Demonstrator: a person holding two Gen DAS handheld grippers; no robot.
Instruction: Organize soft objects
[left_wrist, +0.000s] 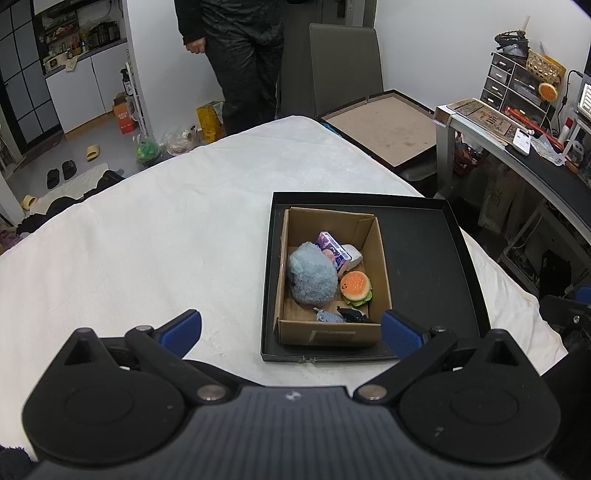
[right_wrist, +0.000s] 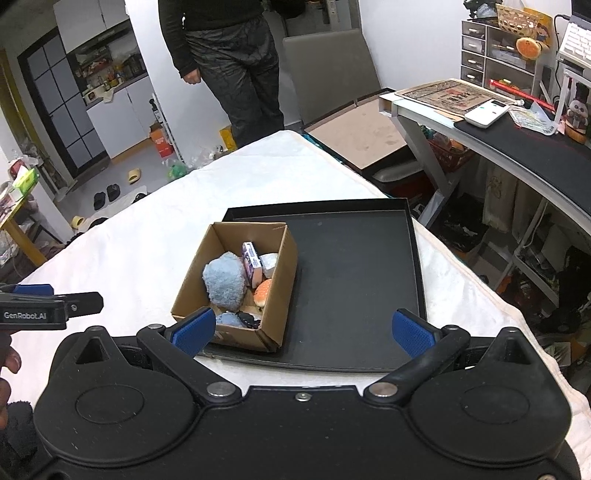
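Left wrist view, frame centre: fluffy grey-blue plush toy (left_wrist: 312, 274) in brown cardboard box (left_wrist: 373, 254); light, compressible, best pinched mid-body. Left gripper (left_wrist: 291, 328) and right gripper (right_wrist: 303, 328) both spread, empty.

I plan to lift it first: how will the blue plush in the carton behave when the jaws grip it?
The blue plush looks fluffy, so it probably squashes and is light. Being rounded, it may roll if nudged, though the carton walls would stop it.
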